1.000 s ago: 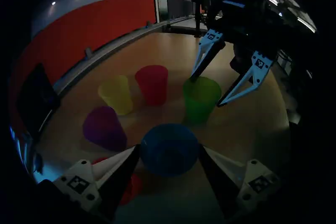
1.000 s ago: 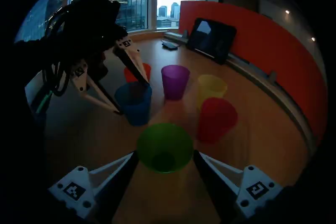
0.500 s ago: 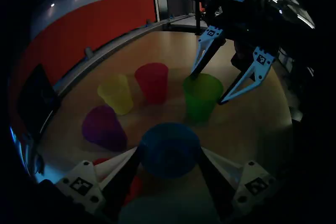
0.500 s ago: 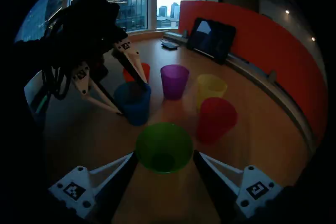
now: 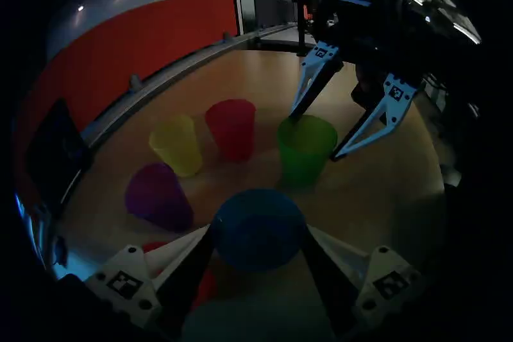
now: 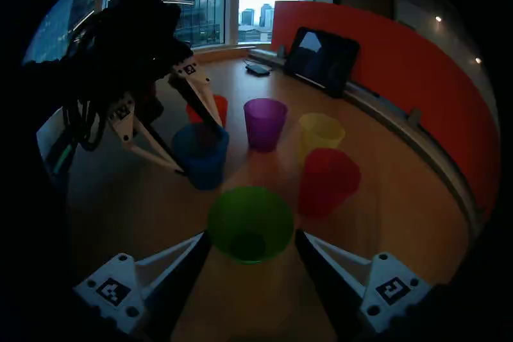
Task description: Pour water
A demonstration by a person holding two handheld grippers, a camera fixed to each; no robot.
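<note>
A blue cup (image 5: 258, 213) stands on the wooden table between my left gripper's (image 5: 256, 234) fingers, which both touch its sides. In the right gripper view the same blue cup (image 6: 201, 156) sits farther off inside the left gripper (image 6: 199, 149). A green cup (image 6: 251, 213) sits between my right gripper's (image 6: 251, 234) fingers, both pressed against its wall; I can see its empty bottom. In the left gripper view the right gripper (image 5: 313, 138) straddles the green cup (image 5: 304, 153).
Red (image 5: 232, 128), yellow (image 5: 176, 143) and purple (image 5: 157, 196) cups stand in an arc behind. An orange cup (image 6: 211, 108) sits beyond the blue one. A dark tablet (image 6: 324, 58) leans by the orange wall. A person's dark shape (image 6: 128, 40) holds the left gripper.
The left gripper's fingers have drawn in against the blue cup, which sits slightly closer to the camera. The right gripper and green cup have barely shifted.
</note>
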